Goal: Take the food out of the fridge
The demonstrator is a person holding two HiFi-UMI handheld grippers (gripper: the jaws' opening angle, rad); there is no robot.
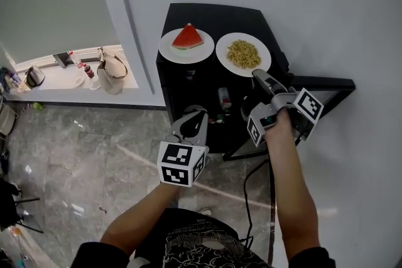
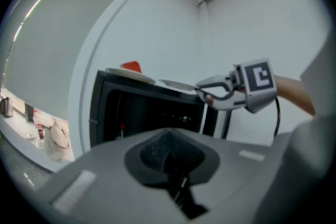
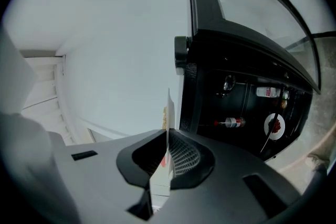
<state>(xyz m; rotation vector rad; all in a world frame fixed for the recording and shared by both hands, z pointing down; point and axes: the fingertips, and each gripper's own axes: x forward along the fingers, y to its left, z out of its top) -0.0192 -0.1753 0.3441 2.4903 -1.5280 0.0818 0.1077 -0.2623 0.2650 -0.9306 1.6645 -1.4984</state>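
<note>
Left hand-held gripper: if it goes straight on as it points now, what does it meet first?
Probably the open black fridge, around the upper edge of its dark compartment; nothing shows in between. The right hand-held gripper sits off that line. Depth is unclear.

The black fridge [image 1: 188,12] has a flat top with a watermelon plate [image 1: 168,50] on its left part, a red watermelon slice [image 1: 188,36] on it. Just beside it, not touching, is a noodle plate [image 1: 221,53] heaped with noodles [image 1: 243,53], and whether this one sits flat on the top cannot be told. Inside the fridge are a bottle [image 3: 230,123] and a small dish [image 3: 274,125] with something red. The fridge stands on a grey marble floor [image 1: 75,154], and a pale ledge [image 1: 59,80] well to its left holds a kettle [image 1: 34,76] and a bag [image 1: 112,72].
</note>
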